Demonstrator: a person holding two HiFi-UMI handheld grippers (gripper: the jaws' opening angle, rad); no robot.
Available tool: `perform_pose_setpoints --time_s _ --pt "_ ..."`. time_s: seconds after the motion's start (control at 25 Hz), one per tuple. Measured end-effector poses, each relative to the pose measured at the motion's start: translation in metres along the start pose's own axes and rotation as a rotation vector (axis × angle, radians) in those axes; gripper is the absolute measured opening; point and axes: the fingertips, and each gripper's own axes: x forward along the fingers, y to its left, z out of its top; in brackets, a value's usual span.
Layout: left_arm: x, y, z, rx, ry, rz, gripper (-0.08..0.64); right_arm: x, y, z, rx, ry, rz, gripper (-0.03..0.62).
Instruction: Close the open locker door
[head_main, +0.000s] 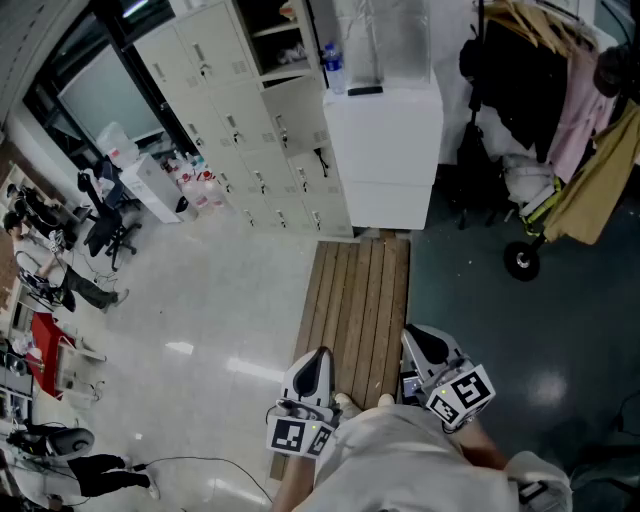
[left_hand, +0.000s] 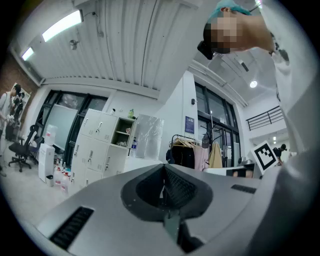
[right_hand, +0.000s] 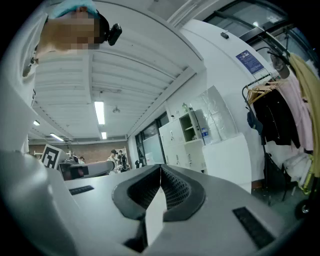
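Observation:
A cream bank of lockers (head_main: 240, 130) stands far ahead at the top of the head view. One upper locker compartment (head_main: 282, 35) is open, and shelves with small items show inside it. Its door is hard to make out from here. The same open compartment (left_hand: 123, 132) appears small in the left gripper view, and the compartment (right_hand: 189, 126) also shows in the right gripper view. My left gripper (head_main: 320, 357) and right gripper (head_main: 416, 338) are held low and close to my body, well short of the lockers. Both are shut with nothing in them.
A white cabinet (head_main: 385, 150) with a water bottle (head_main: 335, 68) on top stands right of the lockers. A wooden slat platform (head_main: 360, 295) lies between me and them. A clothes rack (head_main: 565, 100) with hanging garments is at the right. Bottles (head_main: 200, 185) and office chairs (head_main: 105, 225) are at the left.

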Motion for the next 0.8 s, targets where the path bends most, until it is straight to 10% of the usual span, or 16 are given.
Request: perform_pose_setpoints --time_s 0.8 --pt "0.006 -0.014 -0.015 -0.043 0.016 0.010 0.008 -0.017 -0.010 -0.012 0.020 0.049 -0.016 0.028"
